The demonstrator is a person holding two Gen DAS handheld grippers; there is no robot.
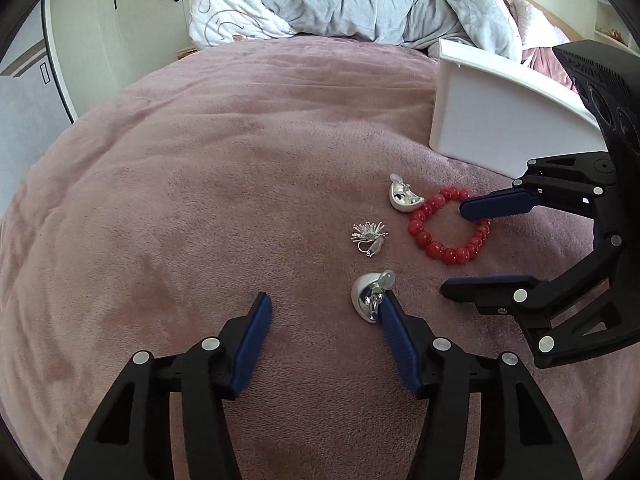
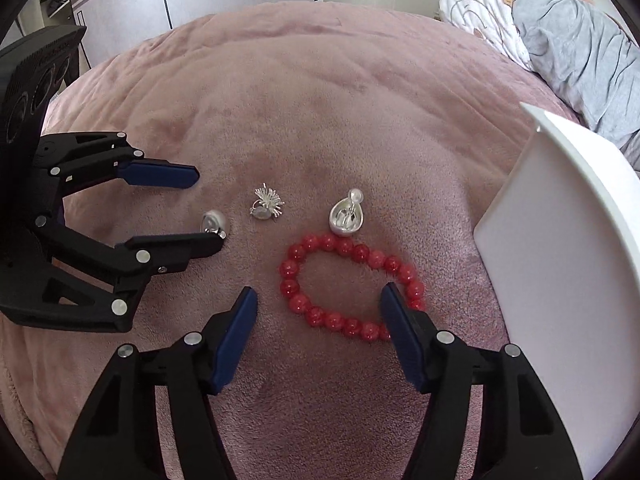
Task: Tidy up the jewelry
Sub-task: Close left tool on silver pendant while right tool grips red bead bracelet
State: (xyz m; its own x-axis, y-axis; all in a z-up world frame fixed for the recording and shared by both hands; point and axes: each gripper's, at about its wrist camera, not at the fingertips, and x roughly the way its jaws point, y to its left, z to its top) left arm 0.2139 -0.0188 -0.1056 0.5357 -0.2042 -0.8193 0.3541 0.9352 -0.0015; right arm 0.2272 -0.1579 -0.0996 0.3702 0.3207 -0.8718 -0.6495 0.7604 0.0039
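A red bead bracelet (image 2: 344,284) (image 1: 448,232) lies on the pink blanket. Two silver teardrop earrings lie near it: one (image 2: 346,216) (image 1: 404,196) just beyond the bracelet, one (image 1: 370,300) (image 2: 214,222) against my left gripper's right finger. A spiky silver earring (image 1: 370,236) (image 2: 267,204) lies between them. My left gripper (image 1: 326,308) is open and empty, low over the blanket; it also shows in the right wrist view (image 2: 210,208). My right gripper (image 2: 318,300) is open, its right finger over the bracelet's near right beads; it also shows in the left wrist view (image 1: 454,246).
A white box (image 2: 560,240) (image 1: 500,120) stands on the blanket right of the jewelry. A grey duvet (image 1: 380,0) and a patterned pillow (image 1: 232,16) lie at the far end of the bed. A door (image 1: 148,0) is beyond.
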